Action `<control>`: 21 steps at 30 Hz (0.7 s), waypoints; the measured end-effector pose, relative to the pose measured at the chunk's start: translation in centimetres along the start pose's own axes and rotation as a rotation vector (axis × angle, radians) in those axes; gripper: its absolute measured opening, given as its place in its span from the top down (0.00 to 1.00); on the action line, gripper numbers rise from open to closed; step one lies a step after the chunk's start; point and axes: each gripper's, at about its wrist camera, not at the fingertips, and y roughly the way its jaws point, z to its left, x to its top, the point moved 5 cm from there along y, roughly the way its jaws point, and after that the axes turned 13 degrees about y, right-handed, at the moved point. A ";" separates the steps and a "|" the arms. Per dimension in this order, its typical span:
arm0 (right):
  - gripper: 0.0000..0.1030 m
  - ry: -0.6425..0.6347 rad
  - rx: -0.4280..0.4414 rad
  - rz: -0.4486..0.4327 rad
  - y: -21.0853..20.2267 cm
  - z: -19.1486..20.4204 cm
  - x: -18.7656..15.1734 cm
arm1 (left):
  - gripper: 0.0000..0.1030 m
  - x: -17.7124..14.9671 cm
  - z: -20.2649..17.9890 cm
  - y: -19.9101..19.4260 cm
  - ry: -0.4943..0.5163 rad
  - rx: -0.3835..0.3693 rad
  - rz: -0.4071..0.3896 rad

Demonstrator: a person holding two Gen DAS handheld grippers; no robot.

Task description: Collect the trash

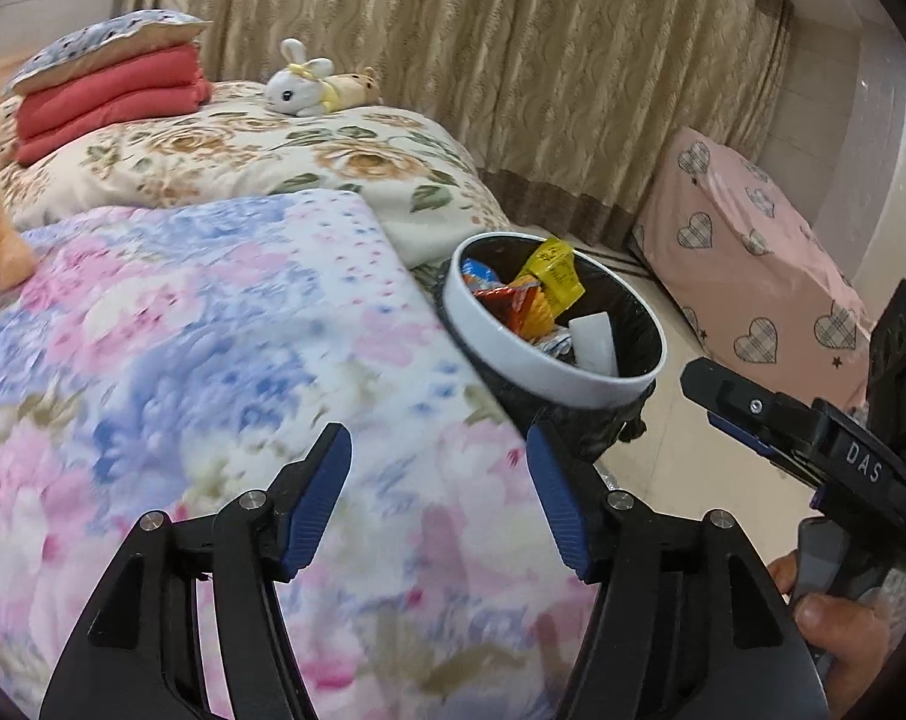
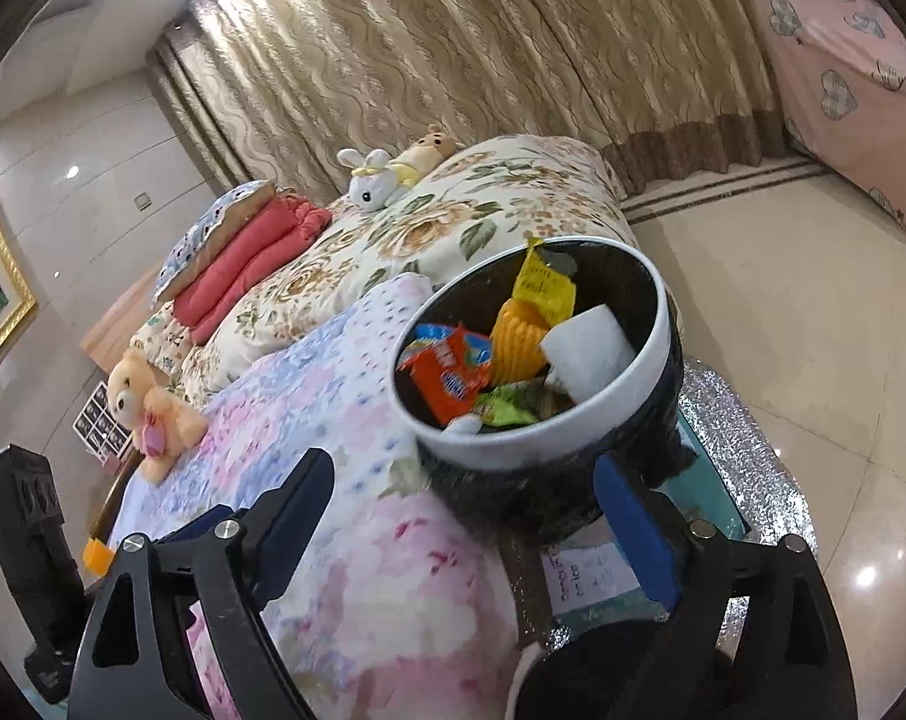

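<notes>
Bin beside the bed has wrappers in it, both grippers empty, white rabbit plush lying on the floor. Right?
Not quite: the white rabbit plush lies on the bed, not the floor, as the left wrist view shows. The bin does hold wrappers, and both grippers are empty.

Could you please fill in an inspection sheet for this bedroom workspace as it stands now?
Surface: bed under a floral blanket, no loose wrappers seen on it.
Job's things: trash bin, black liner, holds an orange wrapper, a yellow wrapper and a white piece.
Clutter: teddy bear, white bunny, folded red blanket.
Grippers: left gripper and right gripper, jaws open, empty.
Cables: nothing seen.
Surroundings: curtains, tiled floor, pink heart-print cover.
</notes>
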 end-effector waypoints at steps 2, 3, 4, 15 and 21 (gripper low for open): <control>0.07 -0.020 0.004 -0.018 -0.6 0.5 -0.9 | 0.39 -0.6 0.3 -1.0 -0.005 0.024 -0.017; 0.04 -0.031 0.000 -0.025 -0.8 0.7 -1.3 | 0.38 -1.0 0.5 -1.7 -0.006 0.038 -0.029; 0.04 -0.044 -0.003 -0.032 -1.0 1.0 -1.6 | 0.38 -1.2 0.7 -2.2 -0.007 0.047 -0.038; 0.00 -0.208 -0.005 -0.205 -5.0 5.1 -3.2 | 0.17 -2.6 2.3 -8.7 -0.004 0.181 -0.184; 0.00 -0.241 0.024 -0.273 -5.7 6.2 -3.8 | 0.00 -3.3 2.6 -11.7 0.027 0.307 -0.280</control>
